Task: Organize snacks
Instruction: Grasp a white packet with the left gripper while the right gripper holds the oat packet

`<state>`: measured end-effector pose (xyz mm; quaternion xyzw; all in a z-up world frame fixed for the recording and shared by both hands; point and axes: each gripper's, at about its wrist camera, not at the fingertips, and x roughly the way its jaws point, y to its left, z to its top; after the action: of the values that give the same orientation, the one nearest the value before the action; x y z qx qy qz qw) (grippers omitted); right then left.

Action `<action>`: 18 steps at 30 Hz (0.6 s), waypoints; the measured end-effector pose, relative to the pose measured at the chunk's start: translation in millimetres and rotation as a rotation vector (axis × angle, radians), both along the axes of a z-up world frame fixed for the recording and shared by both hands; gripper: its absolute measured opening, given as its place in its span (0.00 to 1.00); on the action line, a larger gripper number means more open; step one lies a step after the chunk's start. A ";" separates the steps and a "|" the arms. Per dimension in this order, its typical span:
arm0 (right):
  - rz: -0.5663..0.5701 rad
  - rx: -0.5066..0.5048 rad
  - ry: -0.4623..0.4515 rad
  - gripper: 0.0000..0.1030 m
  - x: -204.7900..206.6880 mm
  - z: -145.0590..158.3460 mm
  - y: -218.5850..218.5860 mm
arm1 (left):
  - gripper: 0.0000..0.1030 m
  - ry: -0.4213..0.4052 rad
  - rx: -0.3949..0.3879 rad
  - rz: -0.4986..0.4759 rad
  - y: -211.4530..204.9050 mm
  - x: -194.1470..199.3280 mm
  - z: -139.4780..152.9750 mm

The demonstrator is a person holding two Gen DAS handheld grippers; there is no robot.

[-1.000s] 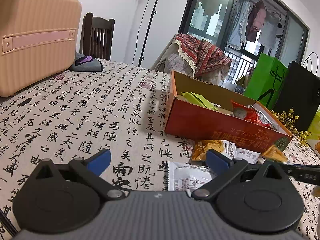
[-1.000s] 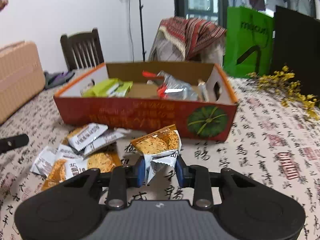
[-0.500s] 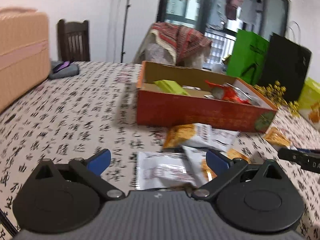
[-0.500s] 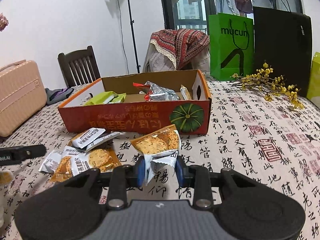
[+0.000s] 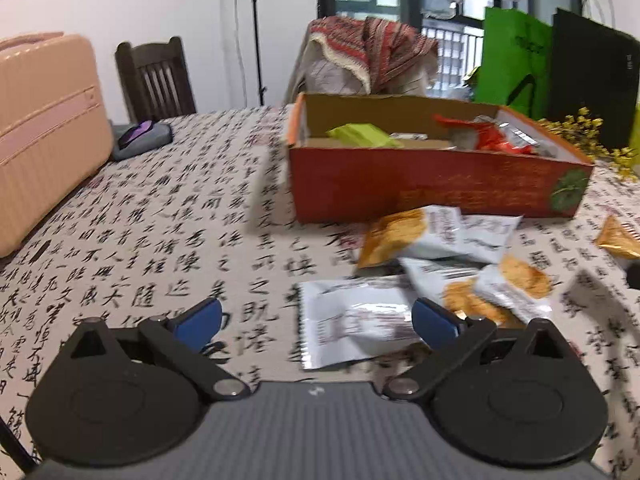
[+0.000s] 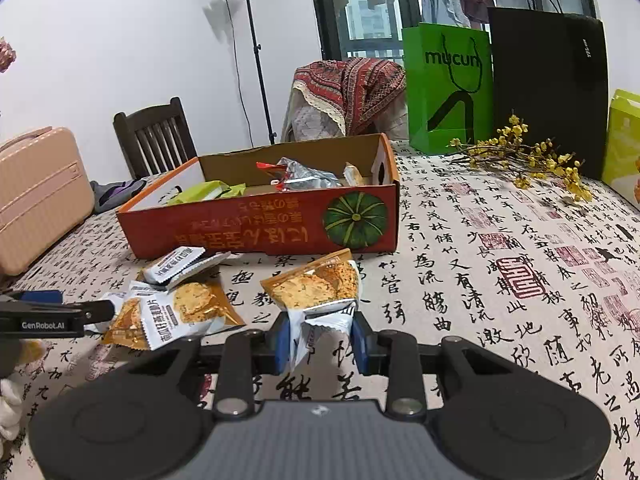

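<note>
An orange cardboard box [image 5: 420,188] [image 6: 260,232] stands on the table and holds green, red and silver snack bags. In front of it lies a loose pile of cracker packets [image 5: 440,248] [image 6: 180,300]. My left gripper [image 5: 316,322] is open and low over the table. A white packet [image 5: 352,320] from the pile lies between its blue pads [image 5: 198,322], and neither pad presses on it. My right gripper [image 6: 320,336] is shut on an orange-and-white cracker packet [image 6: 312,288] held above the cloth, right of the pile. That packet [image 5: 618,238] shows at the right edge of the left wrist view.
A pink suitcase [image 5: 44,136] stands at the table's left, with a grey pouch [image 5: 140,140] and a dark chair [image 6: 152,136] behind. A green bag [image 6: 448,88], a black bag [image 6: 552,88] and yellow flowers [image 6: 528,160] are at the back right. The cloth right of the box is bare.
My left gripper rolled level and swung right toward the pile, so the white packet now lies between its open fingers. My right gripper shifted right and back from the box, still gripping its packet.
</note>
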<state>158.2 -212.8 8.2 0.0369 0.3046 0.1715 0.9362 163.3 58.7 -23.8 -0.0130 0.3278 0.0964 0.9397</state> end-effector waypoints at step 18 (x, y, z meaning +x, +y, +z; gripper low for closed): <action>-0.016 0.003 0.021 0.30 1.4 -4.7 -3.7 | 1.00 0.083 -0.040 -0.051 -21.5 28.8 -11.7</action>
<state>159.6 -216.6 3.6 0.0423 0.3136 0.1642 0.9343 192.1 37.2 -35.4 -0.0191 0.3685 0.0662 0.9271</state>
